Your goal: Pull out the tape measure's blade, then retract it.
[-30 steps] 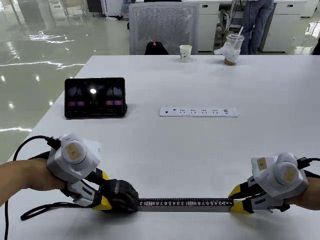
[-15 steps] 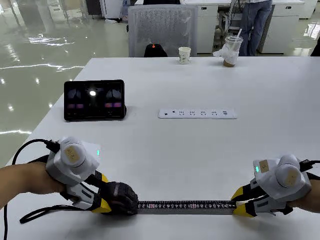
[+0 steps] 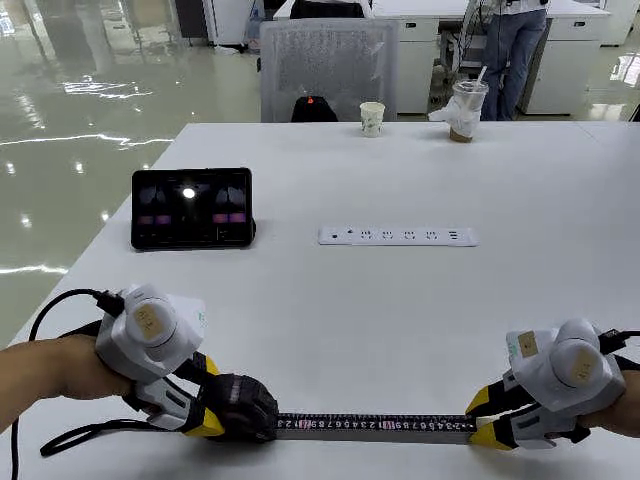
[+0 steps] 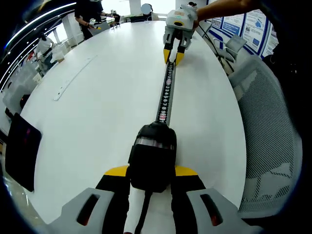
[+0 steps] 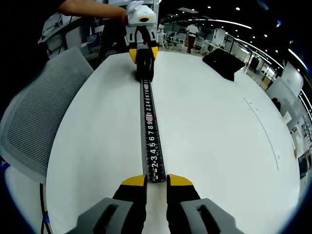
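A black tape measure case (image 3: pixel 241 407) rests on the white table (image 3: pixel 400 300) near its front edge, with my left gripper (image 3: pixel 212 410) shut on it; the case (image 4: pixel 152 156) sits between the yellow-tipped jaws in the left gripper view. The blade (image 3: pixel 375 424) runs flat along the table to the right, numbers showing. My right gripper (image 3: pixel 483 418) is shut on the blade's end; in the right gripper view the blade (image 5: pixel 150 141) stretches from my jaws to the case (image 5: pixel 144 66). The right gripper (image 4: pixel 174 54) also appears far off in the left gripper view.
A dark tablet (image 3: pixel 191 207) stands propped at the left. A white power strip (image 3: pixel 398 236) lies mid-table. A paper cup (image 3: pixel 372 118) and a plastic cup with straw (image 3: pixel 465 105) stand at the far edge. A mesh chair (image 3: pixel 331 70) is behind the table; a person stands beyond.
The right gripper has drawn slightly further right, lengthening the exposed blade a little. The head view has tilted, shifting the whole scene downward. The left gripper keeps the case in place.
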The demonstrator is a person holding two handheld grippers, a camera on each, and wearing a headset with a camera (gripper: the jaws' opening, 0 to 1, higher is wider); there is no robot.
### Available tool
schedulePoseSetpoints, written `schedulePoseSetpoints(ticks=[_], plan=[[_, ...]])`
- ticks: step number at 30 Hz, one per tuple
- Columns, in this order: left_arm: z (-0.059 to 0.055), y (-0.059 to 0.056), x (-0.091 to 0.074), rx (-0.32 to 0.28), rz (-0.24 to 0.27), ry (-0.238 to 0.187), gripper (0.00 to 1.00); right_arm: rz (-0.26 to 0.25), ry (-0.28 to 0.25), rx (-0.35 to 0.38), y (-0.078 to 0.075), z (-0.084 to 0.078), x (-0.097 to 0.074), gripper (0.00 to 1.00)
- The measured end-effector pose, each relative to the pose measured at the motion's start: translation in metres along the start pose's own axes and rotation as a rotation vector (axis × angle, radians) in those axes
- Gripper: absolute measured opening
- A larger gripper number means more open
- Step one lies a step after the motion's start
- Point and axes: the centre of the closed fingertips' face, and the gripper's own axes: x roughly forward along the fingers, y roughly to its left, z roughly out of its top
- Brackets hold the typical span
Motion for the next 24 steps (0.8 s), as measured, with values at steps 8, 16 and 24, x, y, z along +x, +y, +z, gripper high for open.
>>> schedulePoseSetpoints(ticks=[8, 16, 24], plan=[[-0.002, 0.002, 0.001, 0.016, 0.014, 0.025, 0.27, -0.013, 0.023, -0.035, 0.000, 0.000, 0.001, 0.14], [-0.004, 0.000, 0.000, 0.017, 0.027, 0.040, 0.31, -0.028, 0.023, -0.026, -0.002, -0.001, -0.002, 0.19], [-0.010, -0.005, -0.004, -0.017, 0.044, 0.040, 0.41, -0.052, 0.023, -0.009, -0.002, -0.004, -0.006, 0.28]])
